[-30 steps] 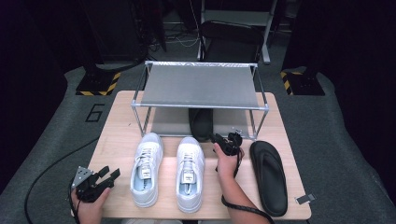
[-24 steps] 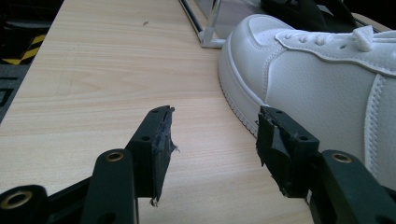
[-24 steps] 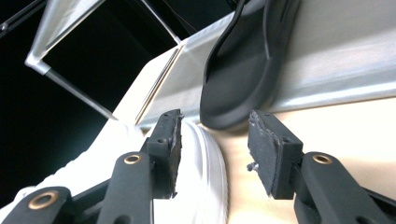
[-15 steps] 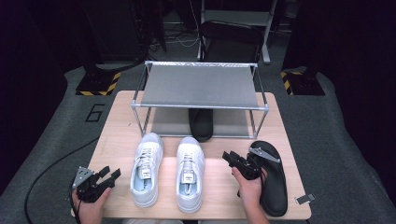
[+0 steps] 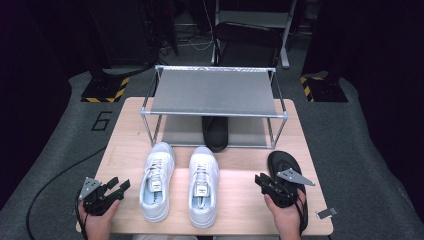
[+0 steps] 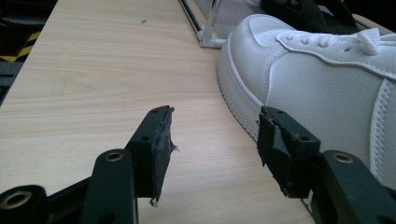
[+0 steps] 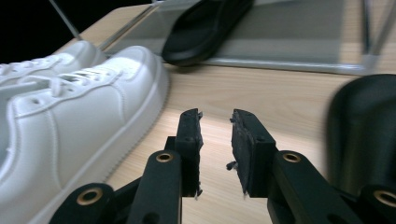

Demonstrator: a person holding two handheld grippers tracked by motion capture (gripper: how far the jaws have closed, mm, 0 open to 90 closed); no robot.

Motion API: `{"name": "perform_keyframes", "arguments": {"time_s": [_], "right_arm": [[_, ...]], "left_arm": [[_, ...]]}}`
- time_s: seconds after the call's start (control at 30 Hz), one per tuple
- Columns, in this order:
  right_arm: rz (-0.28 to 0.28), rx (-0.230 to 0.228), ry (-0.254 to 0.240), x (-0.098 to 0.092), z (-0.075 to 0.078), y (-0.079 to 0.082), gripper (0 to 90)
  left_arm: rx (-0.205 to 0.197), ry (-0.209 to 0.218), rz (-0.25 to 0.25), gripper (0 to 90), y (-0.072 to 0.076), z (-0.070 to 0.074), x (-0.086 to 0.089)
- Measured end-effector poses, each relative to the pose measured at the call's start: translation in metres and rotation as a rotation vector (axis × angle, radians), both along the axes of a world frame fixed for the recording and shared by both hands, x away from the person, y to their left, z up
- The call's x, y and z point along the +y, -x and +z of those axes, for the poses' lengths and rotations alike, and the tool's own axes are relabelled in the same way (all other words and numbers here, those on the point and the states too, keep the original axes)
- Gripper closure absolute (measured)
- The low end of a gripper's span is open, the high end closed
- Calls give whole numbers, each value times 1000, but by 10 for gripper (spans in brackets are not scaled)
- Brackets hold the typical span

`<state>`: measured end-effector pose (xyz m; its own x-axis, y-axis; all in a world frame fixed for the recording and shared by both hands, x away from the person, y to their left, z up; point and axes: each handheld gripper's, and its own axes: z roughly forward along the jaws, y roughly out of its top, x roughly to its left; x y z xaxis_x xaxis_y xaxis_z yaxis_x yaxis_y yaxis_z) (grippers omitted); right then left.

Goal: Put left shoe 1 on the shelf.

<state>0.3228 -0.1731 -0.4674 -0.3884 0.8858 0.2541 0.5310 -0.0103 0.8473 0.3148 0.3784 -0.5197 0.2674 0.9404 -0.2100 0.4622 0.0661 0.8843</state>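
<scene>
Two white sneakers (image 5: 157, 181) (image 5: 202, 185) stand side by side on the wooden table (image 5: 125, 135), toes toward a metal rack (image 5: 215, 92). One black slipper (image 5: 215, 132) lies on the rack's lower shelf. A second black slipper (image 5: 280, 162) lies on the table at the right. My right gripper (image 5: 260, 179) hovers by that slipper's near end; its jaws have just been closing and stand a narrow gap apart with nothing between them (image 7: 215, 119). My left gripper (image 5: 120, 184) rests open to the left of the left sneaker (image 6: 317, 79), holding nothing (image 6: 212, 126).
The rack's upper shelf (image 5: 215, 90) is bare. A rack leg (image 6: 210, 28) stands just beyond the left sneaker's toe. A cable (image 5: 50, 185) trails off the table's left side. Dark equipment and hazard-striped bases (image 5: 102, 92) sit on the floor behind.
My right gripper has drawn back from the rack's front toward the near right, beside the slipper on the table, and its jaws have narrowed. The left gripper has stayed put.
</scene>
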Motion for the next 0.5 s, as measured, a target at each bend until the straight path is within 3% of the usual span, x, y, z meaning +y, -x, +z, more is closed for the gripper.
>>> {"name": "perform_keyframes", "arguments": {"time_s": [0.13, 0.2, 0.3, 0.5], "right_arm": [[-34, 18, -6, -14, -7, 10, 688], [-64, 18, 17, -18, -9, 16, 649], [-94, 32, 12, -25, -12, 24, 649], [-170, 40, 53, -42, -21, 28, 649]], "left_arm": [[2, 3, -2, 447, -3, 0, -2], [-4, 0, -2, 447, -4, 0, -4], [-8, 1, -6, 447, -5, 0, -5], [-1, -1, -14, 447, -7, 0, -6]]}}
